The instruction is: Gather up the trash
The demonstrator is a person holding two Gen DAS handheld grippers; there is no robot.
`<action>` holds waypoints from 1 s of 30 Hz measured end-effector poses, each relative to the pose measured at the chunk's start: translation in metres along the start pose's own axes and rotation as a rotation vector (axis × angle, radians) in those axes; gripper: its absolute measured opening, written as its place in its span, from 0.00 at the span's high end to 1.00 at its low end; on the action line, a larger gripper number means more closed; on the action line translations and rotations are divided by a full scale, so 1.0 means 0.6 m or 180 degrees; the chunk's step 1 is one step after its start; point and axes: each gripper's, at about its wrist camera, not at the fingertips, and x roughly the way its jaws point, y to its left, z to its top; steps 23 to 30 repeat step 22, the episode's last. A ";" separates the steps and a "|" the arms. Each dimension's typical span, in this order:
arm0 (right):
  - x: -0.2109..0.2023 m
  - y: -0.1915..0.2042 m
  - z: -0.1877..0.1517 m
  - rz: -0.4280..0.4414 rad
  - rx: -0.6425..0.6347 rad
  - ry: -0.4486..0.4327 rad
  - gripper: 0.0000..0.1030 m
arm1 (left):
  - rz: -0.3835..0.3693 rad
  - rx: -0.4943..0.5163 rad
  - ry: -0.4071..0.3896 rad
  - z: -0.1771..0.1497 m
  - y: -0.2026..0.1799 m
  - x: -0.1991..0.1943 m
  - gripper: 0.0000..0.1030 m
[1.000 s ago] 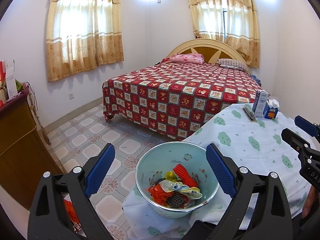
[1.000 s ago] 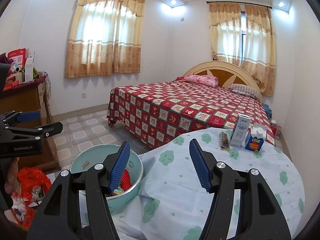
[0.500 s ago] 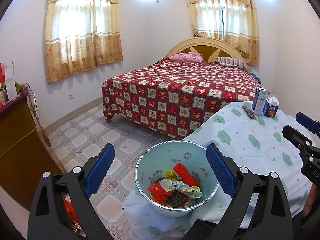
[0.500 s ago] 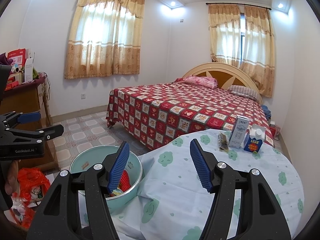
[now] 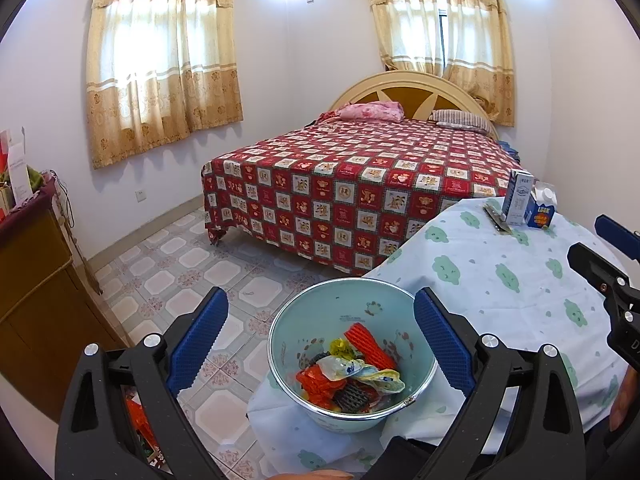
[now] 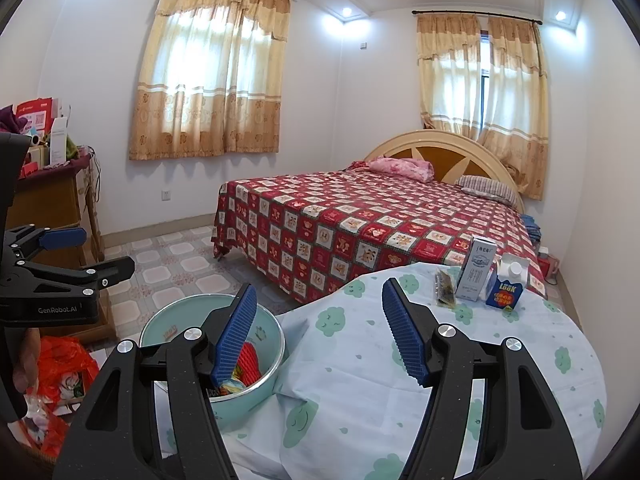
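A round, pale-green enamel bowl (image 5: 352, 356) with a shiny metal rim sits at the near edge of the worktop (image 5: 500, 280), which is draped in a light-blue cloth printed with green clouds. Inside the bowl lies the trash (image 5: 348, 376): crumpled red, yellow and white wrappers, a ribbed red foam net and a dark mesh piece. The left tool (image 5: 320, 340) hangs above it, its ridged blue pads spread wide and holding nothing. The right tool (image 6: 320, 336) is likewise spread and empty over the cloth beside the bowl. At the far edge, a tall white carton (image 6: 476, 276) and a blue carton (image 6: 506, 286) stand just beside each other. From half a second earlier, both tools and the bowl look almost unchanged, with only a slight shift in framing.
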 end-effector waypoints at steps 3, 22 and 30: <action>-0.003 0.001 -0.001 -0.0002 -0.0006 0.0000 0.36 | 0.0021 -0.0003 0.0009 0.002 -0.005 0.004 0.06; 0.021 -0.069 -0.035 -0.0163 0.0314 0.0214 0.33 | -0.0081 0.0101 0.0180 -0.013 -0.030 0.024 0.06; 0.021 -0.069 -0.035 -0.0163 0.0314 0.0214 0.33 | -0.0081 0.0101 0.0180 -0.013 -0.030 0.024 0.06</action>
